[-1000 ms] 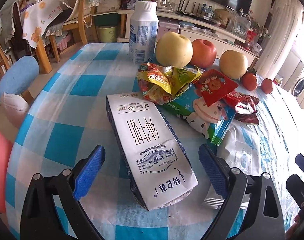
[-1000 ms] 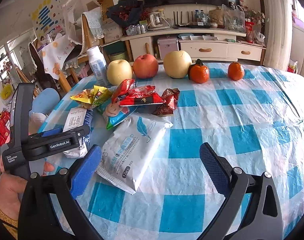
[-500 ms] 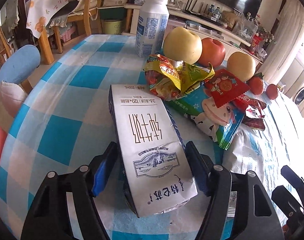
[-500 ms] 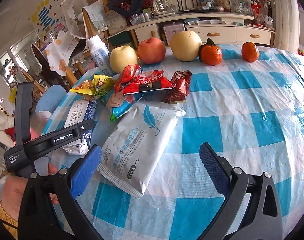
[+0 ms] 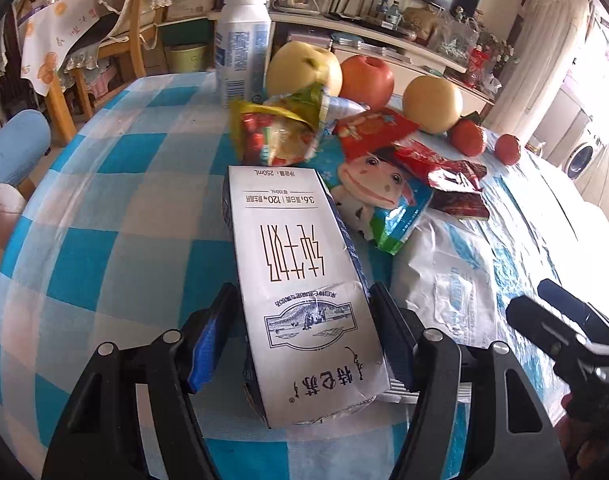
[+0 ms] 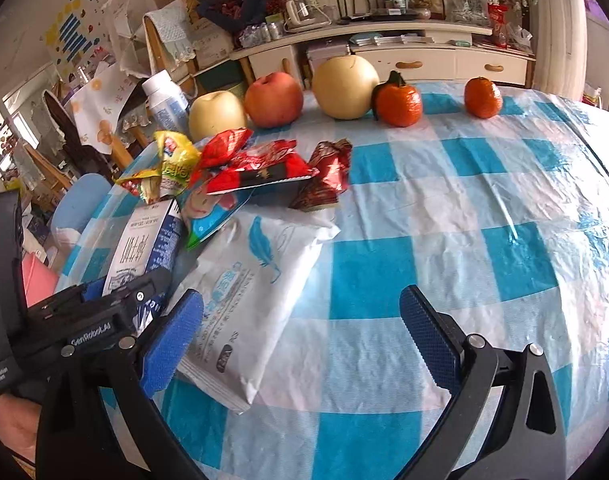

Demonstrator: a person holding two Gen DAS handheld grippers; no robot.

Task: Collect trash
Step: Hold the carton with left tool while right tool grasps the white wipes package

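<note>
A white milk carton (image 5: 296,264) lies flat on the blue-checked tablecloth (image 5: 116,240). My left gripper (image 5: 300,340) is shut on its near end, a blue pad pressed to each long side. Beyond it lie a yellow-green wrapper (image 5: 280,128), a blue cartoon-cow bag (image 5: 384,200) and red wrappers (image 5: 452,176). To the carton's right lies a white tissue pack (image 6: 256,280). My right gripper (image 6: 300,344) stands open low over the cloth. Its left pad is over the pack's near corner, and only part of the pack lies between the fingers.
A white bottle (image 5: 242,48), a yellow apple (image 6: 216,116), a red apple (image 6: 274,98), a pear (image 6: 346,86) and two tangerines (image 6: 398,104) line the far side. A blue chair (image 5: 12,148) stands past the left table edge. Bare cloth (image 6: 504,220) spreads right.
My left gripper's jaws closed from wide open onto the carton's sides and it moved forward over the carton. My right gripper sank slightly toward the tissue pack, still open.
</note>
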